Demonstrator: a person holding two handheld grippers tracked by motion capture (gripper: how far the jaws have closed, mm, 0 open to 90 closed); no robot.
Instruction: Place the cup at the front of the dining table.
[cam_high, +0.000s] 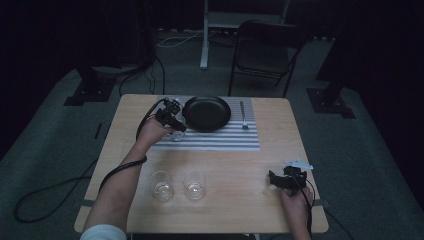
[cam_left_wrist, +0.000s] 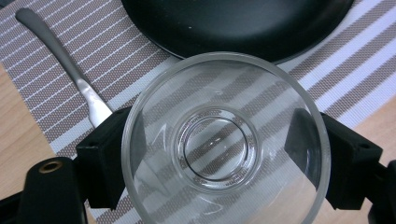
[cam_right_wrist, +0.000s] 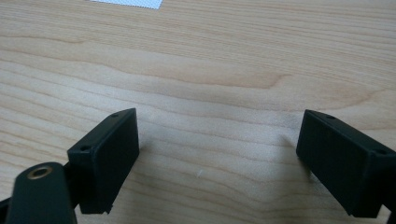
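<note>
Your left gripper (cam_left_wrist: 219, 163) pinches a clear glass (cam_left_wrist: 226, 144) between its jaws, at the centre of the left gripper view, over the striped placemat (cam_left_wrist: 355, 60) just below the black plate (cam_left_wrist: 233, 23); a fork (cam_left_wrist: 70, 65) lies upper left. Your right gripper (cam_right_wrist: 217, 158) rests with jaws spread wide over the bare wooden table (cam_right_wrist: 210, 60).

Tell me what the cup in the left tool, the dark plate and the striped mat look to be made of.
Cup: clear glass, glossy; the mat's stripes show straight through its base.
Plate: probably glazed ceramic or melamine; black, smooth, with a soft sheen. The look leaves it open.
Mat: woven vinyl or fabric, matte; a fine mesh weave shows in its grey-brown and white stripes.
</note>
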